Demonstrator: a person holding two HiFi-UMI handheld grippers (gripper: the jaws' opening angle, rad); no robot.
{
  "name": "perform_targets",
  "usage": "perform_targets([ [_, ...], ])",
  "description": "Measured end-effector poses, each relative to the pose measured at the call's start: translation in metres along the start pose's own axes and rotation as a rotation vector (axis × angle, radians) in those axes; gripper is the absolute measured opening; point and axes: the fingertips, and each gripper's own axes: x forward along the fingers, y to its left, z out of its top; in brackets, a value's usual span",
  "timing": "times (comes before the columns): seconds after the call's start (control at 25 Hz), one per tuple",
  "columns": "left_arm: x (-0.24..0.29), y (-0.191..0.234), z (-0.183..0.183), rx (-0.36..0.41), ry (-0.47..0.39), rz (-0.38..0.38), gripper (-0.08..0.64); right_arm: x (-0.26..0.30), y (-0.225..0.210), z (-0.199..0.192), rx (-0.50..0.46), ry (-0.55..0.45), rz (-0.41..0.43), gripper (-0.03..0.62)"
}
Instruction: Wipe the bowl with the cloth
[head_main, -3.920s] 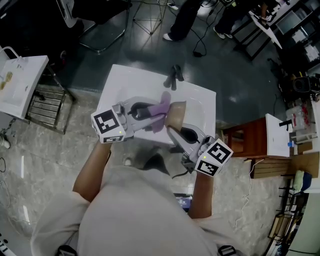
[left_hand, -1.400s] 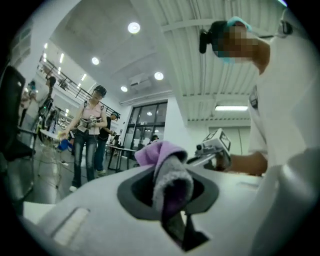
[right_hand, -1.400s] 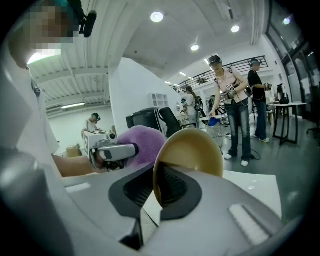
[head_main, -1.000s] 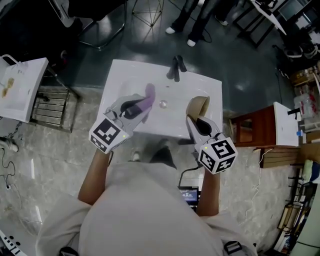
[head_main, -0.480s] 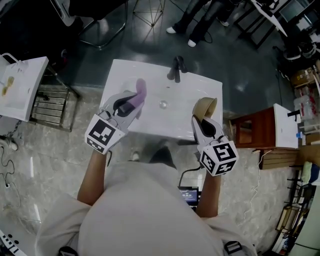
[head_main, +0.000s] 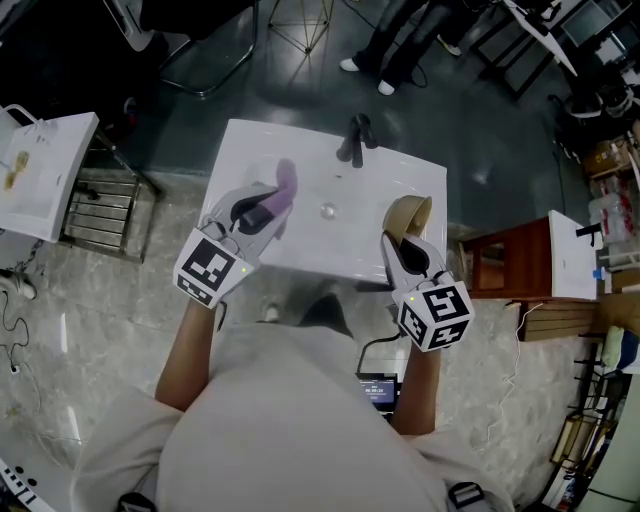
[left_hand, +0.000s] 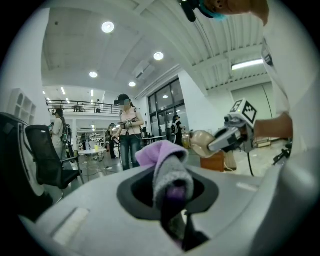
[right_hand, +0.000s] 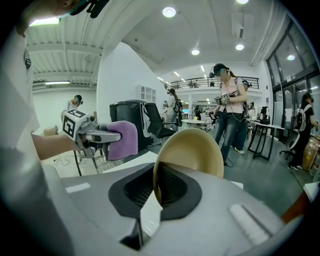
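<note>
My left gripper (head_main: 272, 203) is shut on a purple cloth (head_main: 285, 185), held over the left side of a white sink (head_main: 300, 255); in the left gripper view the cloth (left_hand: 162, 165) sticks up between the jaws. My right gripper (head_main: 402, 235) is shut on the rim of a tan bowl (head_main: 408, 213), held on edge over the sink's right side. In the right gripper view the bowl (right_hand: 192, 150) stands upright in the jaws, with the cloth (right_hand: 122, 140) and left gripper (right_hand: 92, 135) off to its left. Cloth and bowl are apart.
A dark faucet (head_main: 352, 137) stands at the sink's far edge, with the drain (head_main: 326, 210) in the middle of the basin. A white stand (head_main: 45, 170) with a metal rack is on the left. A wooden cabinet (head_main: 500, 265) sits on the right. People stand beyond the sink.
The cloth was at the bowl several seconds ago; both grippers have since drawn apart to opposite sides of the sink. Over the last half second they hardly move.
</note>
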Motion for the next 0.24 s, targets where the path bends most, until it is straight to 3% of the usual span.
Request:
perform_targets([
  [0.24, 0.0044, -0.0035, -0.0014, 0.008, 0.002, -0.013, 0.072, 0.0018, -0.0011, -0.0026, 0.000, 0.002, 0.001, 0.014],
])
